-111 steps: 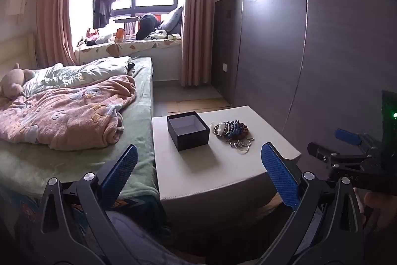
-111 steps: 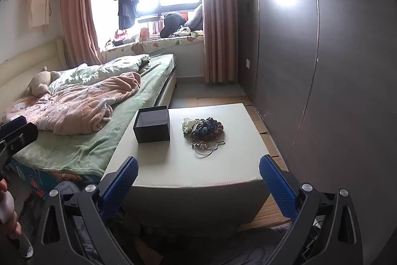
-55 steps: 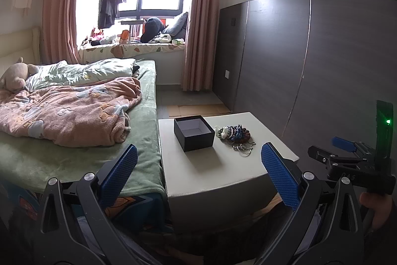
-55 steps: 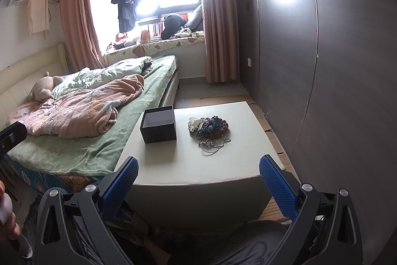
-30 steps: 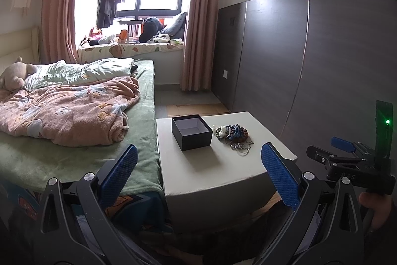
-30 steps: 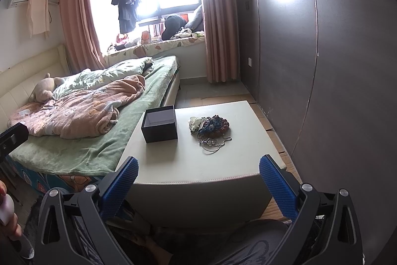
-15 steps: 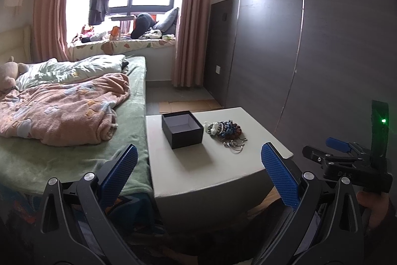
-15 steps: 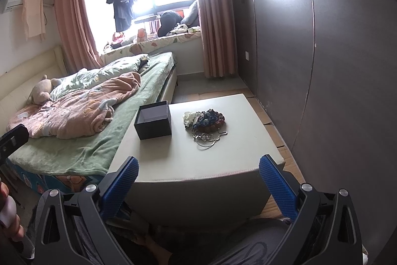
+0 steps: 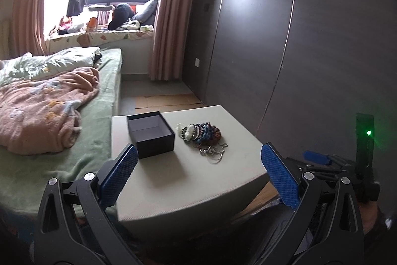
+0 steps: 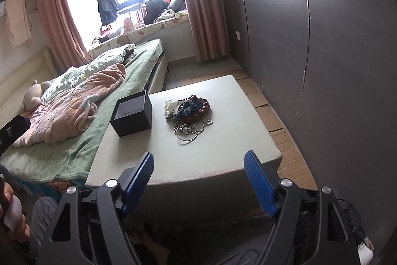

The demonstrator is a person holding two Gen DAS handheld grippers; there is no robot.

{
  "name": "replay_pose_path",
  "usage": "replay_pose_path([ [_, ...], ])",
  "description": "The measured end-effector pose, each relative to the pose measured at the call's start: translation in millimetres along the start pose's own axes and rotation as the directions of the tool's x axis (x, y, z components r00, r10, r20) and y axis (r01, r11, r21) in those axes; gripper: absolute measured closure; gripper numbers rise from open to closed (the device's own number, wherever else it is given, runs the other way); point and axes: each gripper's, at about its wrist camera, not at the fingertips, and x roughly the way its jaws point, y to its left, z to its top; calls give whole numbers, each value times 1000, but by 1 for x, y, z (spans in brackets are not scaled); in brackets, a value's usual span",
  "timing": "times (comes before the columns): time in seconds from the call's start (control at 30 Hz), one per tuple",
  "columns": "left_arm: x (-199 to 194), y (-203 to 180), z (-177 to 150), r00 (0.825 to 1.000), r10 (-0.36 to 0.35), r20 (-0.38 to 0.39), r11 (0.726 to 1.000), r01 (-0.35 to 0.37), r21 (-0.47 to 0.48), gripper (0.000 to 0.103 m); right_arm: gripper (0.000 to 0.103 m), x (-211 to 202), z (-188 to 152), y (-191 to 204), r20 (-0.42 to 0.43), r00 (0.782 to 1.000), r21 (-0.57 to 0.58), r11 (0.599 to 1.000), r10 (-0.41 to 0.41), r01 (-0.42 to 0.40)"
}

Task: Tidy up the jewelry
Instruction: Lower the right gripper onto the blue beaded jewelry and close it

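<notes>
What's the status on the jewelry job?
Left tool, right tool open, empty. Tangled bead-and-chain jewelry pile beside open black box. Path unobstructed.

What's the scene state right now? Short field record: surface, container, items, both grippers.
surface: low white table, beside the bed
container: black box, open, upright, on the table's bed side; nothing visible inside
items: jewelry pile of beaded bracelets with silver chains at its near edge, on the table, apart from the box
left gripper: open, empty, short of the table's near edge
right gripper: open, empty, over the table's near edge
progress: no jewelry in the box yet
</notes>
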Motion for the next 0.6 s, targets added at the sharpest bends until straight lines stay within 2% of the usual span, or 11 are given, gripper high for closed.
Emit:
replay_pose_path([
  [0.07, 14, -1, 4, 1000, -13, -10, 1000, 13, 0, 4, 33, 11, 5, -4, -9, 1000, 8, 1000, 5, -5],
  [0.27, 63, 4, 15, 997, -46, -69, 999, 45, -25, 24, 42, 51, 21, -15, -45, 999, 53, 998, 25, -23],
  [0.6, 137, 33, 22, 984, -65, -168, 993, 47, -106, 52, 56, 134, 58, -12, -121, 989, 97, 993, 86, -75],
])
